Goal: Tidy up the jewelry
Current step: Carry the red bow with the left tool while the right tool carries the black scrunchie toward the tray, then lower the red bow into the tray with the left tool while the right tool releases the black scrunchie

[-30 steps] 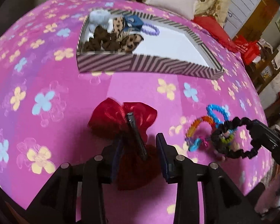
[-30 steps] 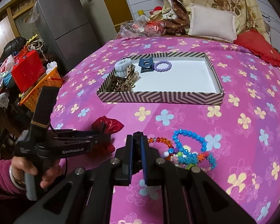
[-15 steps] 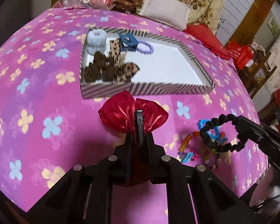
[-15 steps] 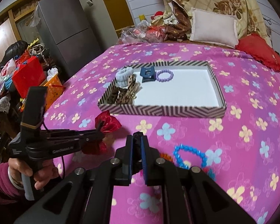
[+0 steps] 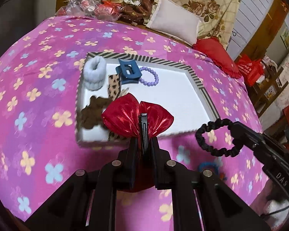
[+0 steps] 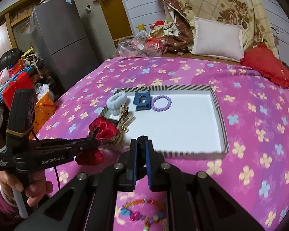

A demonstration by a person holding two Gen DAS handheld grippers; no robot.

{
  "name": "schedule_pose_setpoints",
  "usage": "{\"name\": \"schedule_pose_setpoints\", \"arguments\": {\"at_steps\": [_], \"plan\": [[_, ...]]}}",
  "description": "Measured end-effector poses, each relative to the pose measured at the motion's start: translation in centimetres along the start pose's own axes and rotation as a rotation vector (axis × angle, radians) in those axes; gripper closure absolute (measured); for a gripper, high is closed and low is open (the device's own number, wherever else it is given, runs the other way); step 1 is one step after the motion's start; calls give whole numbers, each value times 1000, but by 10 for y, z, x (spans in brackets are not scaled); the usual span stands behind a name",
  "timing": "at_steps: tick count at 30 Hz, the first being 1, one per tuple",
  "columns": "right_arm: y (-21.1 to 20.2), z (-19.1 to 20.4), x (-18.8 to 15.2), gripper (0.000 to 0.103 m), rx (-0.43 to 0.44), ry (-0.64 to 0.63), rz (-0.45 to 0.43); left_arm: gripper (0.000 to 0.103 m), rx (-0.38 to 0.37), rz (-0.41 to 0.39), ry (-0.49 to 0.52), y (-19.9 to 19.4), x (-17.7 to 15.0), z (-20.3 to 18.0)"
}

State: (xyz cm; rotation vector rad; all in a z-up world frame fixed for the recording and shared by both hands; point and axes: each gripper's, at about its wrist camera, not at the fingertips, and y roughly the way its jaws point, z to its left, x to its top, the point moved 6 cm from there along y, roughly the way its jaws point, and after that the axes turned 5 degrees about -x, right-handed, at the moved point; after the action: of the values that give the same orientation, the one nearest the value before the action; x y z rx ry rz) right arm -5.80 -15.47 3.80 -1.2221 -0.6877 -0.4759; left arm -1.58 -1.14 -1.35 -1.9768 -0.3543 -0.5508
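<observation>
Pink flowered bedspread (image 5: 38, 127) carries a striped tray (image 5: 202, 92) already part filled, while left gripper (image 5: 143, 142) fingers pinch the red bow clip (image 5: 129, 119), right gripper (image 6: 141, 144) fingers clamp the black scrunchie (image 5: 215, 150), and beaded bracelets (image 6: 142, 211) wait behind.

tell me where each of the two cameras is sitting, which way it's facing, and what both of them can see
Left wrist: on the left gripper, looking down its fingers at the red bow clip it grips, the striped tray behind; the right gripper's arm with a black scrunchie enters at right.
Right wrist: on the right gripper, facing the tray; the left hand shows at left.
Shared: tray, blue claw clip, purple bead bracelet, bow.
</observation>
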Motion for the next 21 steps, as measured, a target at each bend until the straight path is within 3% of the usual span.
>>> {"name": "schedule_pose_setpoints", "arguments": {"at_steps": [11, 21], "plan": [[76, -22, 39, 95, 2, 50, 65, 86, 60, 44, -61, 62, 30, 8], [155, -50, 27, 94, -8, 159, 198, 86, 102, 102, -114, 88, 28, 35]]}}
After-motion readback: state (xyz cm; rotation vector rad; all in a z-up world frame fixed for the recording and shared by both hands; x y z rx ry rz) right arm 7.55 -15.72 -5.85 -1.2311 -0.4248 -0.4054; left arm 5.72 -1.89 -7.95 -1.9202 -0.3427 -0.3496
